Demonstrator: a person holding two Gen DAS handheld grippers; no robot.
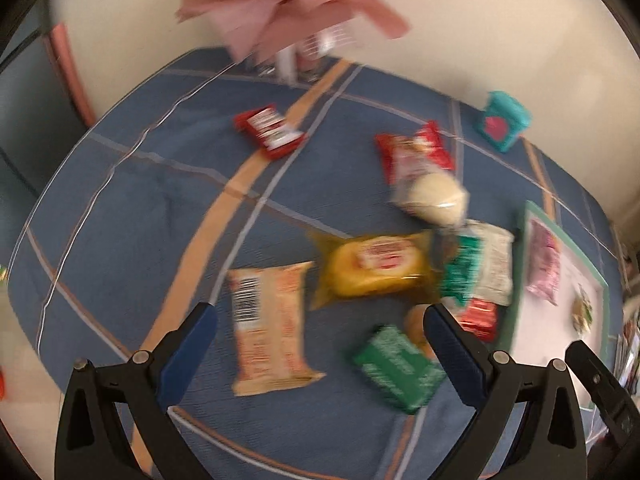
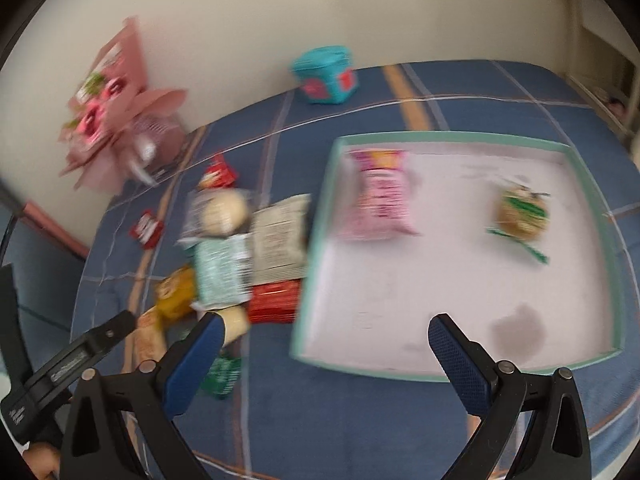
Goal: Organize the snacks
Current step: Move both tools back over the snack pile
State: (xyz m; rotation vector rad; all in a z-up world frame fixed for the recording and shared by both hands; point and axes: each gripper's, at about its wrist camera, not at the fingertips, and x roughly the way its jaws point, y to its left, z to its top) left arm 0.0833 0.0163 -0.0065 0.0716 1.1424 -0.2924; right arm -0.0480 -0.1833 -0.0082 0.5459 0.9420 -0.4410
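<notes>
I see my left gripper (image 1: 320,320) wide open, with nothing between its blue pads. My right gripper (image 2: 326,334) is wide open too, and it holds nothing. Both pictures are blurry.

Under them is a worktop with a blue cloth (image 1: 132,200) that has orange and white stripes.

Below my left gripper lies a pale orange snack packet (image 1: 268,328) with a barcode. Just beside it is a yellow packet (image 1: 374,268) with a red label. A green packet (image 1: 396,364) lies near the right pad. Farther back I see a clear bag with a round white bun (image 1: 430,196) and a red wrapper behind it. A small red packet (image 1: 270,130) lies alone, well apart from the pile. A teal box (image 1: 502,122) stands near the wall. A pink paper bunch (image 1: 288,4) fills the top of this view.

From my right gripper I see a flat tray (image 2: 316,240) with a mint green rim and a white floor. It lies just beside the snack pile. Two snacks are in it: a pink packet (image 2: 380,196) near the left rim and a round green and tan snack (image 2: 520,212), well apart from the pink one. A grey stain (image 2: 520,328) shows on the tray floor close to my right pad.

The pile at the left of the tray has a red packet (image 2: 274,302), a light green packet (image 2: 222,276) and a white packet (image 2: 280,236), all touching or overlapping.
</notes>
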